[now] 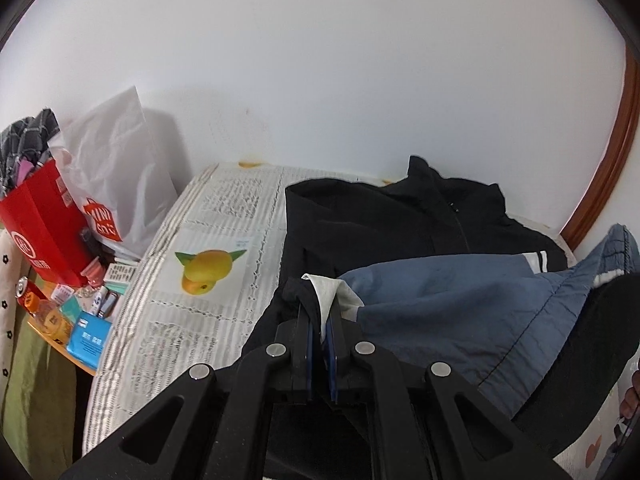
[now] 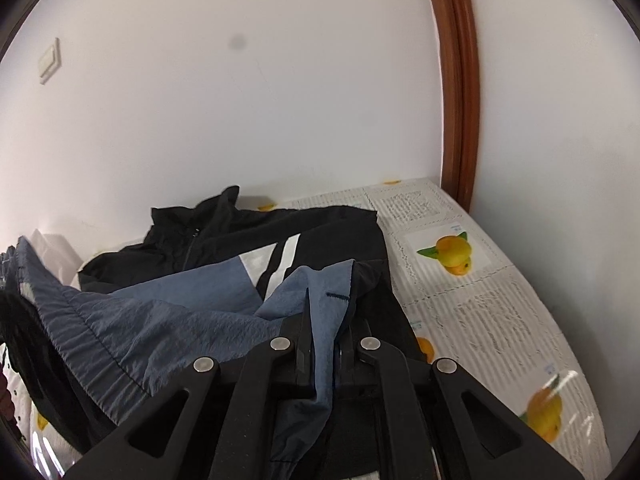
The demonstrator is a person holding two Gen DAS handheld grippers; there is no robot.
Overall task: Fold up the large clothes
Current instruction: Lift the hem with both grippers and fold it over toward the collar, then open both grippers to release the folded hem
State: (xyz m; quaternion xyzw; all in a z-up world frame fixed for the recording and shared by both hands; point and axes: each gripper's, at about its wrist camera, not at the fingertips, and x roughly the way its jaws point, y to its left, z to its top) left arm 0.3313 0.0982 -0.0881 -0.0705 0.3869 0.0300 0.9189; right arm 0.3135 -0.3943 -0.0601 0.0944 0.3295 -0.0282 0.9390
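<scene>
Left gripper (image 1: pixel 320 312): jaws nearly together, pinching a bunched corner of the jacket (image 1: pixel 400 220), black cloth with a white lining patch standing up between the blue pads. Right gripper (image 2: pixel 324 320): likewise clamped, a fold of the blue hem panel running down between its fingers.

The blue panel hangs lifted between the two grippers, draped over the lower part of the garment. Beyond it, the black upper body, zip and collar lie flat on the bed (image 1: pixel 208 240), collar toward the white wall (image 1: pixel 320 60). White stripes show where the blue meets the black.

Hard to make out: how the sleeves lie, since the raised panel covers them; the near bed edge is cut off by both gripper frames. At the right rim of the left view a dark rounded mass and part of a hand (image 1: pixel 630 400) are only partly in frame.

Edges: bed cover with fruit print is bare on both sides of the jacket. Left side, a low table crowded with a red bag (image 1: pixel 44 220), a white plastic bag (image 1: pixel 116 160) and small boxes sits just beside the bed. Right side, a brown door frame (image 2: pixel 460 80) stands at the far bed corner.
</scene>
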